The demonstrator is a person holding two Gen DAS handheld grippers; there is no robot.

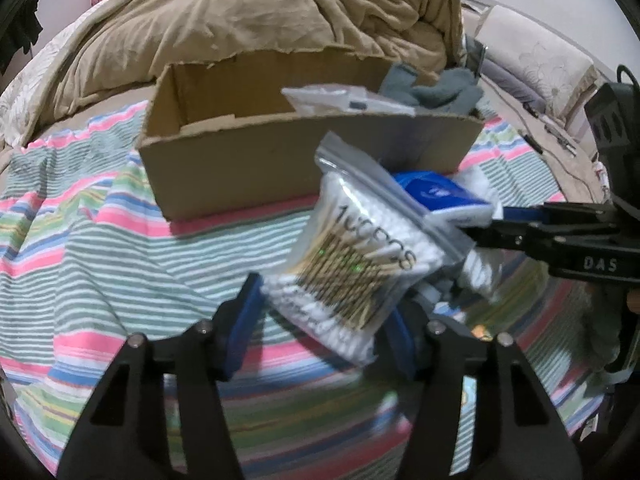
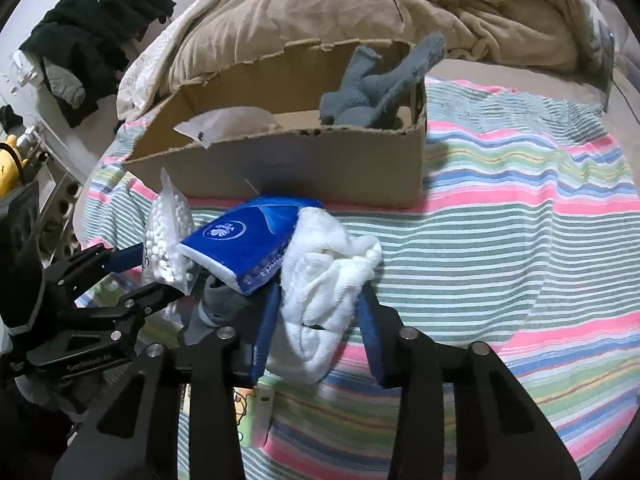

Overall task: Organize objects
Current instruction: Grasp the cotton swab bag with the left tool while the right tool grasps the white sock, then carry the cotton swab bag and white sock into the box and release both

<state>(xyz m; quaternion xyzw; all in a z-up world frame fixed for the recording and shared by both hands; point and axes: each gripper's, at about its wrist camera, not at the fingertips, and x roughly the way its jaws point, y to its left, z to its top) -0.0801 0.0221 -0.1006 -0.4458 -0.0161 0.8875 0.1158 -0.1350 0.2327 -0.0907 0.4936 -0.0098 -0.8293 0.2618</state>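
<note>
My left gripper point(image 1: 324, 312) is shut on a clear zip bag of cotton swabs point(image 1: 356, 264) and holds it above the striped blanket, in front of the cardboard box point(image 1: 280, 160). My right gripper point(image 2: 320, 304) is shut on a white cloth point(image 2: 324, 280), just right of the swab bag point(image 2: 168, 236). A blue tissue pack point(image 2: 244, 244) lies between the two grippers, touching the white cloth. The box point(image 2: 320, 160) holds a grey-blue cloth point(image 2: 376, 92) at its right end and a white plastic packet point(image 2: 224, 122) in the middle. The right gripper also shows in the left wrist view point(image 1: 476, 224).
The striped blanket point(image 2: 520, 220) covers the bed. A rumpled tan duvet point(image 1: 260, 12) lies behind the box. A grey sock point(image 2: 216, 308) lies under the tissue pack. Dark clothes point(image 2: 92, 28) hang at far left. A small card point(image 2: 252, 412) lies near my right fingers.
</note>
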